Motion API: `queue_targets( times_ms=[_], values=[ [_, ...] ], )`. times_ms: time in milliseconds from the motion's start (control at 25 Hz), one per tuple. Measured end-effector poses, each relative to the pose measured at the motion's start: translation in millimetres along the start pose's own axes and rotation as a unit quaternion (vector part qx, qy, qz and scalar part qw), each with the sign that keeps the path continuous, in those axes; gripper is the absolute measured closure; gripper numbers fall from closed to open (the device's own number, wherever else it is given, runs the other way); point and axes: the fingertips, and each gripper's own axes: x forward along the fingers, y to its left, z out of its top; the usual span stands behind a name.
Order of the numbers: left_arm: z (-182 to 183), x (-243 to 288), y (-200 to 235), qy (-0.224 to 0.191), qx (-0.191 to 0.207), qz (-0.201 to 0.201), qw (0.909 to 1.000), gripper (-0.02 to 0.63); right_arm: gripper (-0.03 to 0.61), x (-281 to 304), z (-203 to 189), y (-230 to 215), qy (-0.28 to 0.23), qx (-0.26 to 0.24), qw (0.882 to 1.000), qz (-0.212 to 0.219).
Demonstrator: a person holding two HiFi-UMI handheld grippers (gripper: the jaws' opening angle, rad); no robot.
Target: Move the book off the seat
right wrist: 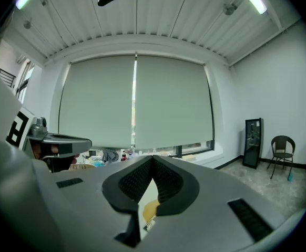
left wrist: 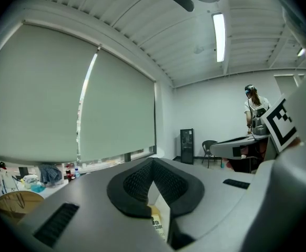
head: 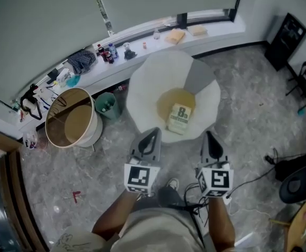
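Pressed together, empty: left tongs (head: 154, 132), right tongs (head: 208, 135). Just ahead, between both tips: book (head: 178, 118) flat on armchair seat (head: 168, 100).

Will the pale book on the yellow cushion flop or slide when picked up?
The pale, thick-looking book is probably fairly stiff, with some heft. Lying flat on the round yellow seat cushion, it likely won't roll; pushed, it may drag.

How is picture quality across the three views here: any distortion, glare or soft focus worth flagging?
Head view: the window sill looks bowed by the wide lens; the book on the seat is evenly lit, its print soft. Left gripper view: strong fisheye, dark corners, the ceiling light blown out. Right gripper view: same fisheye and vignette, the blinds glow flat, no harsh shadows.
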Motion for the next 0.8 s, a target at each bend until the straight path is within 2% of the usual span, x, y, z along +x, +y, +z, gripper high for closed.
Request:
queue_targets(
  times_ms=[200,440,800],
  values=[
    [-9,33,1,0.016,-0.001,0.001,0.9999,0.612,0.574,27,-10,-20,0.018,0.006,1.000,0.005],
    [-25,68,22,0.035,-0.006,-0.004,0.9994,0.612,0.574,67,-23,-25,0.034,0.004,0.999,0.006],
    [-47,147,70,0.055,-0.011,-0.044,0.9974,0.612,0.574,148,-37,-33,0.067,0.005,0.997,-0.023]
  ],
)
